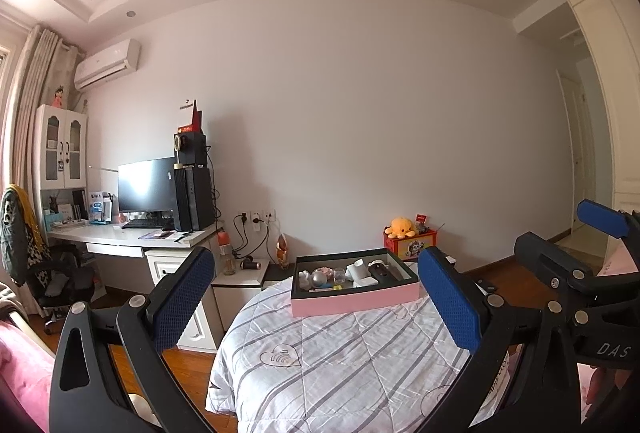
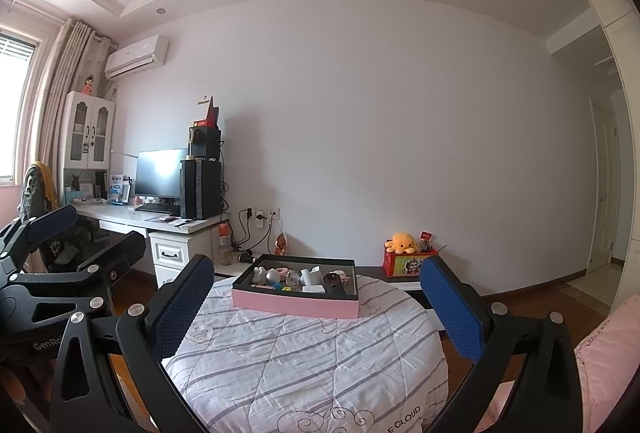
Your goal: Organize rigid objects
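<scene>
Pink on its outer wall and dark inside, the box (image 1: 352, 303) sits on the far part of a quilt (image 1: 340, 365) with grey stripes, which covers a round surface. In the left wrist view the left tongs (image 1: 316, 307) are spread wide with nothing between the blue pads, held well back from the box and level with it, probably so the whole box stays in sight. Small things lie side by side in the box: a silver ball (image 1: 319, 277), a clear cup (image 1: 339, 275), a white holder (image 1: 357, 270) and a black mouse (image 1: 379, 270). The right tongs show at the right edge of this view, also apart from the box. An orange plush (image 1: 401, 227) sits on a red tin (image 1: 409, 246) behind, by the wall.

In the right wrist view the right tongs (image 2: 316, 307) are likewise spread and hold nothing, aimed at the box (image 2: 296, 303) from a little further right. The same things lie inside: ball (image 2: 272, 276), cup (image 2: 292, 278), holder (image 2: 310, 275), mouse (image 2: 331, 279). They are gathered in the box, as a tidy-up would leave them; it would equally suit a box waiting to be emptied or sorted. Nothing lies loose on the quilt (image 2: 304, 361) that I can see. The tabletop (image 2: 132, 217) at the left carries a monitor (image 2: 160, 173).
</scene>
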Available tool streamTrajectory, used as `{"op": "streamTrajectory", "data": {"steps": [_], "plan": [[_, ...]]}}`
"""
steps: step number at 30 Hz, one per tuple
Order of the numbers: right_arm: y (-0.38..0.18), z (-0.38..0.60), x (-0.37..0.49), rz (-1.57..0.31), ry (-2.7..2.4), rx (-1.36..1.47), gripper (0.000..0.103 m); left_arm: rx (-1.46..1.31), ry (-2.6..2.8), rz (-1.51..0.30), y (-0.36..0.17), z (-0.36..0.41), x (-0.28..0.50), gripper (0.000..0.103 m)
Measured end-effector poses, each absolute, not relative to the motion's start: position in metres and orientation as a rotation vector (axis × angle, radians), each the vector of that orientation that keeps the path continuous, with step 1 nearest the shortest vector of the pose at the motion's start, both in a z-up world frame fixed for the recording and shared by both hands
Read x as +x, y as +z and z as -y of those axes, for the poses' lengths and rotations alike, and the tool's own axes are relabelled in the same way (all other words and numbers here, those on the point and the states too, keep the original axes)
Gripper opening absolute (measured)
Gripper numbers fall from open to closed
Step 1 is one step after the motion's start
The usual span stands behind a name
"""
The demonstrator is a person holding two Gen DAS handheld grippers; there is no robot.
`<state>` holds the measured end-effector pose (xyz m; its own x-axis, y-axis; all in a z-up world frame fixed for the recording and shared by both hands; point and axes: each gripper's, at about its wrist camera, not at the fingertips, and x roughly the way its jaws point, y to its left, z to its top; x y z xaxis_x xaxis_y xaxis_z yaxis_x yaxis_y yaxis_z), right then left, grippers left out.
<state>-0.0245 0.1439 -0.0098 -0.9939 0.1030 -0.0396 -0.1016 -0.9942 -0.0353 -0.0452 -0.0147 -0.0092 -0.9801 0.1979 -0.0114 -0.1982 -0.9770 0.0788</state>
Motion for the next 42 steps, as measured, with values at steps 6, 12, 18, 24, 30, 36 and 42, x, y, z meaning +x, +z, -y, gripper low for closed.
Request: {"op": "streamTrajectory", "data": {"steps": [6, 12, 18, 24, 30, 36, 42], "plan": [[-0.0101, -0.1433, -0.0234, 0.049, 3.044, -0.065, 0.103, 0.019, 2.945, -0.119, -0.0093, 0.0171, -0.0448, 0.103], [-0.0098, -0.1428, -0.0231, 0.054, 3.044, -0.066, 0.103, -0.001, 2.939, -0.11, -0.0096, 0.0189, -0.0469, 0.103], [-0.0099, -0.1414, -0.0241, 0.053, 3.044, -0.074, 0.103, -0.005, 2.939, -0.11, -0.0105, 0.0194, -0.0465, 0.103], [-0.0102, -0.1411, -0.0233, 0.052, 3.044, -0.077, 0.103, -0.005, 2.941, -0.111, -0.0106, 0.0193, -0.0463, 0.103], [-0.0098, -0.1406, -0.0236, 0.054, 3.046, -0.077, 0.103, -0.004, 2.943, -0.112, -0.0106, 0.0197, -0.0461, 0.103], [-0.0095, -0.1404, -0.0249, 0.055, 3.045, -0.076, 0.103, -0.003, 2.945, -0.113, -0.0104, 0.0195, -0.0461, 0.103], [-0.0081, -0.1412, -0.0269, 0.055, 3.047, -0.076, 0.103, -0.004, 2.944, -0.113, -0.0101, 0.019, -0.0479, 0.103]]}}
